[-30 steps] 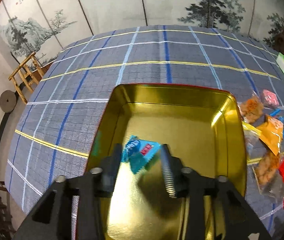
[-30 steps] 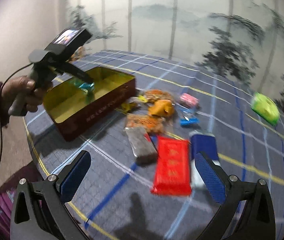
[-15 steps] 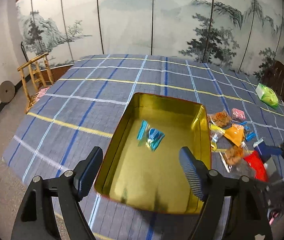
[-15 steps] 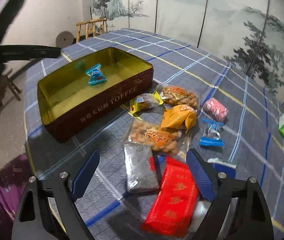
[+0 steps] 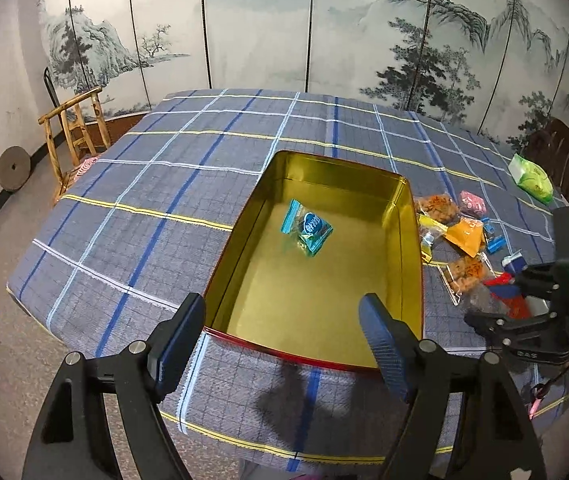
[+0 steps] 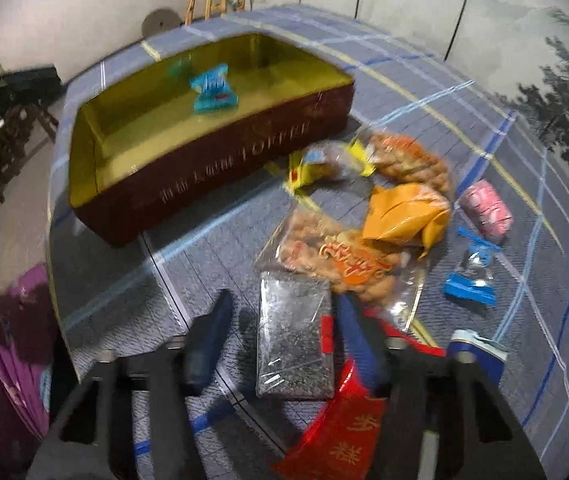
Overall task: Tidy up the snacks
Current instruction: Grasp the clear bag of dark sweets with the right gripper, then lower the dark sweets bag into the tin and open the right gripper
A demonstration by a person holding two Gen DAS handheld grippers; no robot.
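**Right gripper closing around a grey packet while one sweet lies in the tin**

Nearest the right wrist camera, the right gripper (image 6: pixel 280 332) points down at a flat clear packet of dark grey granules (image 6: pixel 294 340) lying on the blue-grey checked tablecloth (image 6: pixel 212 240). Its jaws have just been closing, with the packet between them; the view is blurred, so I cannot tell whether the pads already press on it. Touching the packet's right edge is a red foil packet with gold characters (image 6: pixel 340 428), and just beyond lie a clear bag of fried orange snacks (image 6: pixel 344 260) and an orange foil pouch (image 6: pixel 404 212). A small blue-ended wrapper (image 6: pixel 470 276) and a pink wrapped sweet (image 6: pixel 486 208) sit farther right.

In the left wrist view, the left gripper (image 5: pixel 280 344) hangs with its blue pads well apart and nothing between them, above the near rim of the rectangular dark-red tin with a gold inside (image 5: pixel 316 300). One teal-wrapped sweet (image 5: pixel 308 228) lies on the tin's floor towards the far end. Beyond, on the right of the table, rests a green packet (image 5: pixel 532 178).
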